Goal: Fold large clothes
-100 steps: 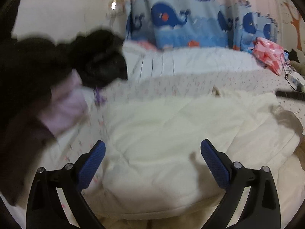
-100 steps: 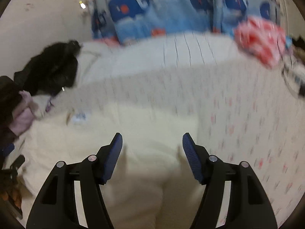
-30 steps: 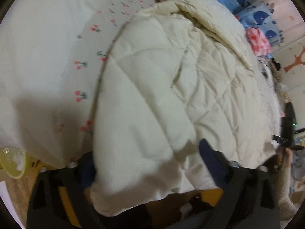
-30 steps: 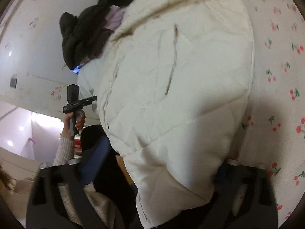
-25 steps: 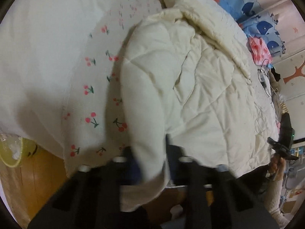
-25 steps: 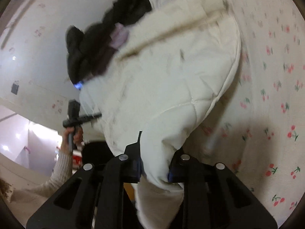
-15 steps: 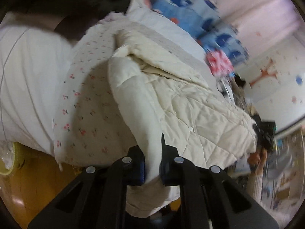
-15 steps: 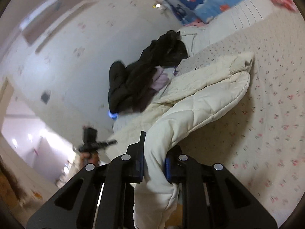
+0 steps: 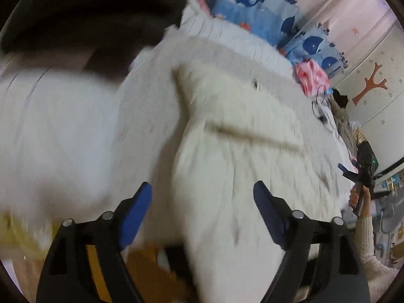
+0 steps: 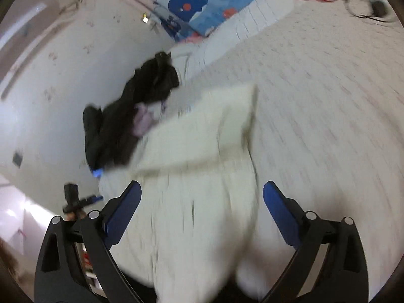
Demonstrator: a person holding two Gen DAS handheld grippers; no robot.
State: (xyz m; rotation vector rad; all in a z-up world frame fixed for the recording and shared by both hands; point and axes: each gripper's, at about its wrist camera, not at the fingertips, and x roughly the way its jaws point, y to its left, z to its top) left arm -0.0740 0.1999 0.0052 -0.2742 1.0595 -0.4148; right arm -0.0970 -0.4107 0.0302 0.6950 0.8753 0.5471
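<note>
Half a second ago both grippers pinched the near hem of the cream quilted jacket point(image 9: 242, 151); now the left gripper point(image 9: 203, 197) and right gripper point(image 10: 202, 197) stand spread wide, holding nothing. The jacket lies released at the near edge of the bed point(image 10: 328, 80), hem hanging over. The pull toward the edge appears finished; folding not begun.

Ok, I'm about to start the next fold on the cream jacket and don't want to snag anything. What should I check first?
1. Left gripper open, holding nothing: ok.
2. Right gripper open, holding nothing: ok.
3. Cream jacket lying on the bed: ok.
4. Jacket's near edge fully on the bed: not ok, it hangs over the edge.
5. Black clothes clear of the jacket: cannot tell, they lie right beside it.
6. Jacket lying smooth: cannot tell, the pictures are blurred.
</note>
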